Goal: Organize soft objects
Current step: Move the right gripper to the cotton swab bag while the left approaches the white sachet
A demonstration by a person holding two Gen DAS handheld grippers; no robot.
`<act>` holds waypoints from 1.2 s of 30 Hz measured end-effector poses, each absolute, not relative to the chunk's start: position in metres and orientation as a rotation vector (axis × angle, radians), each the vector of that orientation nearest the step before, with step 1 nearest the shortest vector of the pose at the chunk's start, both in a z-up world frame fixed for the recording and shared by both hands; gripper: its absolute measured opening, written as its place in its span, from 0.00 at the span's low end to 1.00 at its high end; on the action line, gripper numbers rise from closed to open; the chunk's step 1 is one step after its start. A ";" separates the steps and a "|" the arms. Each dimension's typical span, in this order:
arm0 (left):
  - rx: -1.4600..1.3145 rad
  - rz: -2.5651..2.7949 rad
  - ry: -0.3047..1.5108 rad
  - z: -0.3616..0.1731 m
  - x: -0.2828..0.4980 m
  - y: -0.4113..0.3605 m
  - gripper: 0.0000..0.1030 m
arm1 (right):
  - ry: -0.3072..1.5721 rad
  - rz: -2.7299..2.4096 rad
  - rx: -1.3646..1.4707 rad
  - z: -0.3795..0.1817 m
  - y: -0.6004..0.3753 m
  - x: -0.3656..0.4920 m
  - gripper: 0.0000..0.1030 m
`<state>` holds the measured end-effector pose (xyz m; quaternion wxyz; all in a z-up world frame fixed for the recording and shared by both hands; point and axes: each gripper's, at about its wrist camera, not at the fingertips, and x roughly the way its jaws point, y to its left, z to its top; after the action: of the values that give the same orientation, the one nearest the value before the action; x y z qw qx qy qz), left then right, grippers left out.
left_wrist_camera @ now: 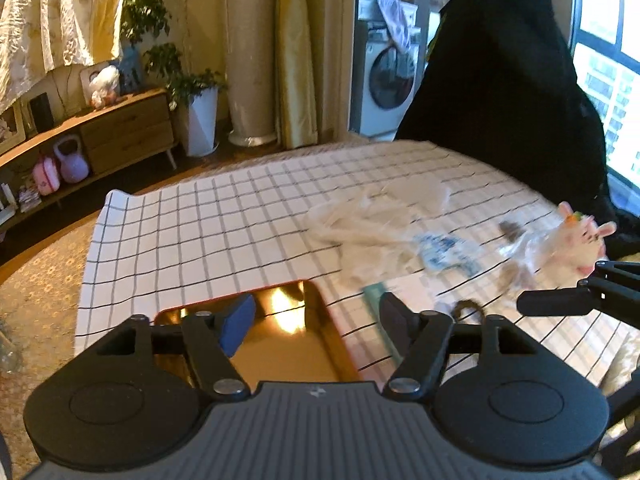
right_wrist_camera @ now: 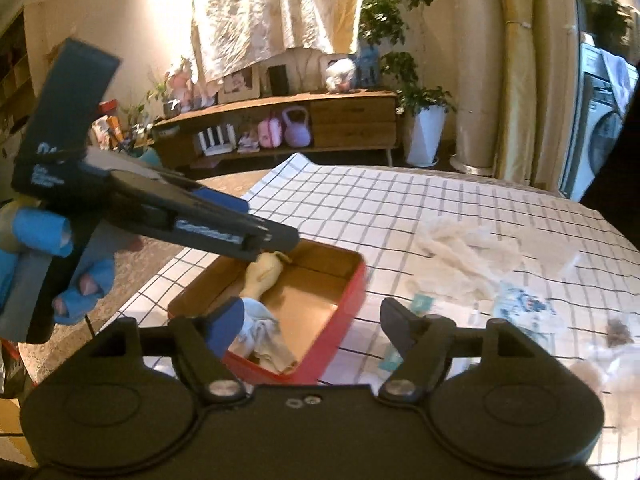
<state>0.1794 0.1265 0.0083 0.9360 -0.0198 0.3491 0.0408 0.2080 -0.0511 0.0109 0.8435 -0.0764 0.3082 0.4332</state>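
Lying in red box (right_wrist_camera: pixel 352 300), soft toys (right_wrist_camera: pixel 262 276) below empty, wide-apart R tool (right_wrist_camera: pixel 312 324).

A lived-in home is shown. A wooden sideboard (right_wrist_camera: pixel 276 120) laden with picture frames and toys is seen by potted plants (right_wrist_camera: pixel 424 96), long curtains (left_wrist_camera: pixel 296 52), a washing machine (left_wrist_camera: pixel 384 84) and a checked tablecloth (left_wrist_camera: pixel 224 216).

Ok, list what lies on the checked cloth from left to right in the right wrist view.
Red box with soft items inside → small teal packet → crumpled cream cloth → blue-and-white printed packet → small brown tuft.
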 end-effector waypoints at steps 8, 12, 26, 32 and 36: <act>-0.028 0.056 0.664 0.014 0.172 0.088 0.76 | 0.619 0.821 -0.125 0.014 -0.114 0.215 0.80; -0.040 0.032 0.643 0.012 0.170 0.071 0.79 | 0.612 0.771 -0.111 0.011 -0.143 0.220 0.82; -0.106 -0.080 0.688 -0.025 0.187 0.018 0.97 | 0.649 0.619 -0.038 -0.018 -0.221 0.246 0.87; -0.114 -0.091 0.695 -0.048 0.191 -0.002 1.00 | 0.685 0.576 -0.006 -0.035 -0.236 0.268 0.87; -0.094 -0.088 0.703 -0.064 0.193 -0.023 1.00 | 0.708 0.557 -0.020 -0.049 -0.235 0.284 0.87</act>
<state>0.1928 -0.0228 -0.0643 0.9368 -0.0461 0.3442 -0.0431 0.2835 -0.2352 -0.0495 0.9003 -0.0098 0.3422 0.2690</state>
